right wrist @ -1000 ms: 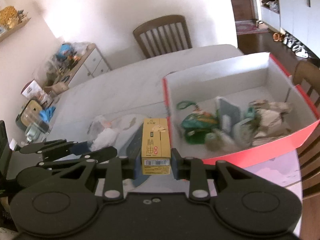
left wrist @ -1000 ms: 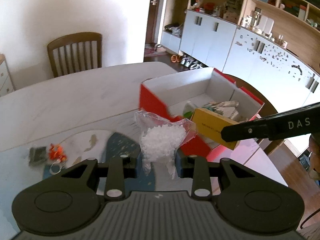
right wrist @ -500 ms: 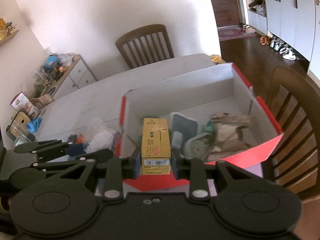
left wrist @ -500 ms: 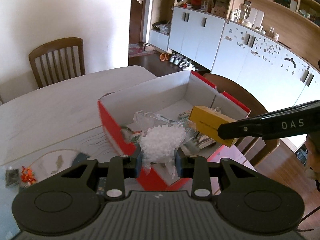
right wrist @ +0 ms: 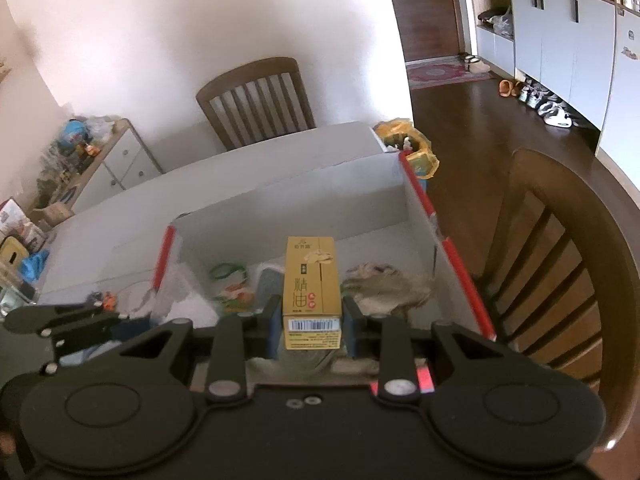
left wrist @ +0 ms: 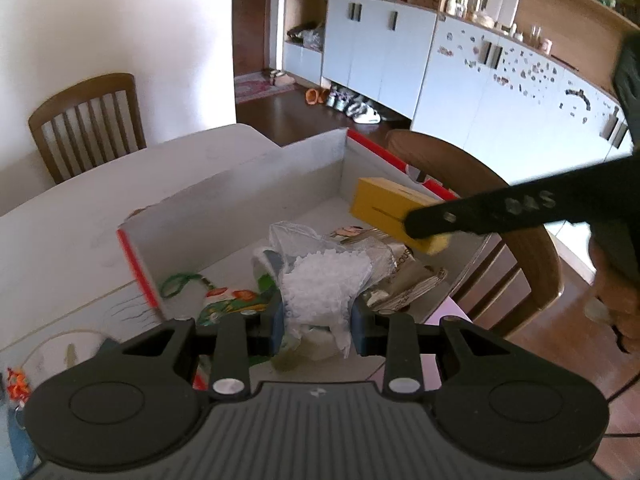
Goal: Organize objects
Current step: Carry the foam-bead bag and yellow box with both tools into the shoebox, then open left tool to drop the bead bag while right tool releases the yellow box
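With your left claw (left wrist: 318, 320) pinching the bag of white bits (left wrist: 326, 284) and your right claw (right wrist: 311, 326) pinching the yellow box (right wrist: 312, 280) over the big box (right wrist: 296, 208), go lower, then let go softly.

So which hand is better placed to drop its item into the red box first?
Probably the right. Its tool holds the yellow carton over a barer part of the red box. The left tool holds its bag of white granules just inside the near wall, above things already inside.
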The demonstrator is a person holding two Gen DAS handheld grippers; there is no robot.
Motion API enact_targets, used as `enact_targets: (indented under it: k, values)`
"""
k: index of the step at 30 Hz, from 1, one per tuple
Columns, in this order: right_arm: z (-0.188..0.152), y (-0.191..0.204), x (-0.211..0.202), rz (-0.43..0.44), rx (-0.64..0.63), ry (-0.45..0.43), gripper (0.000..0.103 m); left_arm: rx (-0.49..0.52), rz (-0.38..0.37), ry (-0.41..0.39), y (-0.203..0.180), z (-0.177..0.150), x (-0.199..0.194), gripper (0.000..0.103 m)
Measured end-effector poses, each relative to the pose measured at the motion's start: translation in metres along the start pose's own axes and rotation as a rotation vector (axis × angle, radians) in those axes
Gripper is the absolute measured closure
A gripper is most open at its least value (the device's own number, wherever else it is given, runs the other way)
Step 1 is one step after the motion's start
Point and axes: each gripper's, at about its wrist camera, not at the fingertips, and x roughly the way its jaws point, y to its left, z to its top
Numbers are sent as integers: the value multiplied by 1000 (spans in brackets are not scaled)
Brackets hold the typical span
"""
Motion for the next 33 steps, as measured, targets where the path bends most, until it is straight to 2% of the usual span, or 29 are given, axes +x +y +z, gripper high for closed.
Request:
enact_targets:
  k: [9, 18, 30, 31, 33]
  values:
    - [22, -11, 49, -43, -25, 59, 75, 21, 11, 82, -12, 8, 43, 71]
    - [34, -7, 87, -72, -79, 109, 74, 16, 32, 167, -3, 12, 77, 71]
    - [33, -6, 83, -58, -94, 118, 74, 18, 11, 228, 3, 19, 96, 71]
    - [32, -7, 81, -55, -92, 119, 73, 19, 12, 227, 2, 20, 96, 70]
    - [29, -8, 78, -54, -89, 125, 73, 13, -1, 227, 2, 20, 94, 57]
